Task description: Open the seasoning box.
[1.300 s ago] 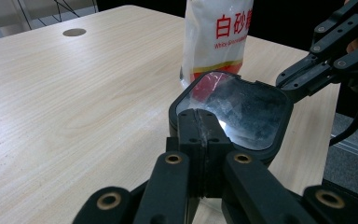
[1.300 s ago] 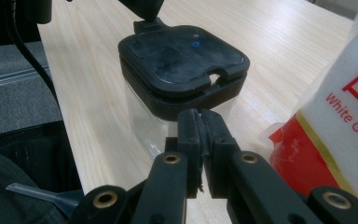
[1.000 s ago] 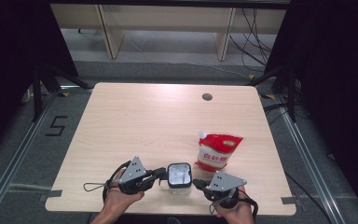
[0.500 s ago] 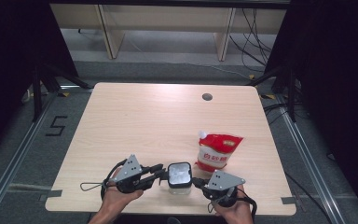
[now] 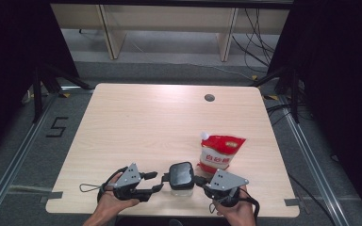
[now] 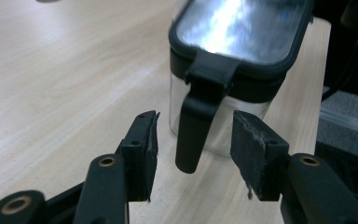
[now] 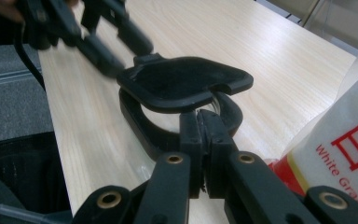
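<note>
Glass jar point(image 5: 181, 178), black lid: left gripper point(image 6: 193, 140) jaws just opened, spread either side of its latch tab point(image 6: 193, 135); right gripper point(image 7: 200, 140) pinched on its rim.

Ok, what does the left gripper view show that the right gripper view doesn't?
Left gripper view: the left gripper, jaws just opened, flanks the lid tab without touching it, in front of the jar and its clear glass. Right gripper view: the right gripper shut on the jar's rim, with the white bag beside it. Both: the black lid and the table.
</note>
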### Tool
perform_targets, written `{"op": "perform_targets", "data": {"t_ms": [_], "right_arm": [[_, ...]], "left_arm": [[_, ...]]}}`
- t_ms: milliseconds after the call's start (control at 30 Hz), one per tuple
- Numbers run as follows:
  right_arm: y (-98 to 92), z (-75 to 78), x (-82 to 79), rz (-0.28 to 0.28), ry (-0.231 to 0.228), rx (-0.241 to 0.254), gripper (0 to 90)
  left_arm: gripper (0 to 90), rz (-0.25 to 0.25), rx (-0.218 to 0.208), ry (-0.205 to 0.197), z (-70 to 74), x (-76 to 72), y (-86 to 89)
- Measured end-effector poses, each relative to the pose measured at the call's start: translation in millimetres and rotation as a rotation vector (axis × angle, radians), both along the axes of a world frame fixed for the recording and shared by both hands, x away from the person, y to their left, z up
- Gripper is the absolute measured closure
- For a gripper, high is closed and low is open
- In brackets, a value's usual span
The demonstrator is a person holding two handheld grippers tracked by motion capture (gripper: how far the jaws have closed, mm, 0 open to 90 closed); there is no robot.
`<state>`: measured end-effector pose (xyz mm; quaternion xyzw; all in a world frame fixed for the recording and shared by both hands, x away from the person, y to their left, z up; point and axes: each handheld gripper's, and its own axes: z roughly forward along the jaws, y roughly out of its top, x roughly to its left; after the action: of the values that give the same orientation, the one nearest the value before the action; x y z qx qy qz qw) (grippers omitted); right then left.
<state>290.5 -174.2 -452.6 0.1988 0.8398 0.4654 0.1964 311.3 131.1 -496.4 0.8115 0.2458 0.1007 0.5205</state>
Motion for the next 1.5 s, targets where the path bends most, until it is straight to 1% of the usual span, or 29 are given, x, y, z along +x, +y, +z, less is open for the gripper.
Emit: {"op": "perform_targets", "data": {"t_ms": [33,67,100,167,200,233,267,300,367,467,500,533,600,633,667,700,767,833,867,933,967,1033,1067,1167,1200,1233,1367,1400,1500], "right_arm": [[0.9,0.6,1.3,0.014,-0.012,0.002,89.1],[1.5,1.5,1.5,0.015,-0.014,0.006,89.0],[2.1,2.4,1.7,0.015,-0.017,0.005,89.0],[3.4,4.0,2.2,0.022,-0.024,0.007,89.0],[4.1,5.0,2.1,0.019,-0.024,0.012,89.0],[5.4,7.0,1.9,0.019,-0.034,0.012,89.0],[5.4,7.0,1.9,0.019,-0.034,0.012,89.0],[7.5,8.8,2.1,0.023,-0.039,0.018,89.0],[10.1,10.4,2.3,0.026,-0.042,0.022,89.1],[13.2,11.9,2.2,0.030,-0.039,0.026,89.1],[16.5,13.4,2.2,0.035,-0.046,0.032,89.1],[16.5,13.4,2.2,0.035,-0.046,0.032,89.1],[19.6,15.7,2.0,0.039,-0.047,0.038,89.1],[22.9,18.6,2.1,0.046,-0.054,0.042,89.1],[22.9,18.6,2.1,0.046,-0.054,0.042,89.1],[24.6,20.1,2.4,0.050,-0.057,0.041,89.1],[29.0,22.9,2.6,0.060,-0.064,0.044,89.1],[34.0,25.8,2.8,0.068,-0.066,0.045,89.1],[37.0,26.9,2.9,0.072,-0.069,0.050,89.1],[46.2,30.3,3.5,0.086,-0.075,0.051,89.2],[49.1,31.2,4.3,0.096,-0.085,0.049,89.2],[51.9,32.2,3.8,0.100,-0.077,0.045,89.2],[55.2,32.5,3.8,0.103,-0.082,0.047,89.2],[63.4,34.6,4.6,0.118,-0.089,0.041,89.2],[63.4,34.6,4.6,0.118,-0.089,0.041,89.2],[64.7,34.5,4.6,0.119,-0.084,0.038,89.2],[69.1,34.6,4.8,0.125,-0.074,0.043,89.2],[70.0,34.6,5.2,0.125,-0.076,0.044,89.2],[73.0,35.7,5.8,0.131,-0.077,0.044,89.2]], "left_arm": [[51.8,-0.004,0.015,-0.002,-0.1,0.6,-0.9],[52.5,-0.017,0.015,-0.011,-0.9,2.0,-2.0],[53.9,-0.018,0.007,0.007,-2.2,1.9,-4.0],[56.0,-0.029,0.030,-0.003,-3.8,2.7,-6.0],[57.7,-0.041,0.036,-0.016,-4.3,3.8,-6.7],[60.7,-0.046,0.038,-0.015,-4.4,4.2,-7.0],[60.7,-0.044,0.035,-0.015,-4.6,4.3,-7.4],[64.6,-0.026,0.043,-0.022,-4.5,4.4,-7.2],[70.6,-0.025,0.036,-0.024,-4.6,6.1,-6.2],[71.5,-0.030,0.051,-0.037,-4.6,6.4,-6.0],[72.0,-0.019,0.056,-0.037,-4.6,5.4,-6.4],[72.0,-0.024,0.059,-0.048,-4.3,5.3,-6.7],[72.2,-0.025,0.068,-0.054,-4.1,4.9,-6.8],[72.4,-0.024,0.090,-0.056,-3.8,5.4,-5.8],[72.4,-0.014,0.080,-0.056,-4.0,4.3,-6.9],[72.4,-0.008,0.060,-0.046,-4.4,2.7,-8.3],[72.5,-0.011,0.061,-0.053,-4.5,2.7,-8.6],[72.6,-0.007,0.064,-0.054,-4.4,2.4,-8.8],[72.6,-0.012,0.080,-0.065,-3.8,2.9,-8.1],[72.9,-0.007,0.075,-0.057,-3.9,2.0,-8.8],[72.9,-0.009,0.083,-0.061,-3.6,2.1,-8.7],[72.9,-0.006,0.085,-0.065,-3.5,2.0,-8.8],[73.0,0.002,0.081,-0.057,-3.7,1.2,-9.3],[73.0,0.011,0.093,-0.058,-2.7,0.3,-9.9],[73.0,0.011,0.093,-0.058,-2.7,0.3,-9.9],[73.0,-0.001,0.095,-0.067,-2.6,1.2,-9.7],[73.0,0.006,0.100,-0.061,-2.3,0.0,-10.6],[73.0,0.008,0.094,-0.063,-2.4,-0.4,-11.4],[73.0,0.004,0.106,-0.080,-1.6,-0.8,-11.8]]}}
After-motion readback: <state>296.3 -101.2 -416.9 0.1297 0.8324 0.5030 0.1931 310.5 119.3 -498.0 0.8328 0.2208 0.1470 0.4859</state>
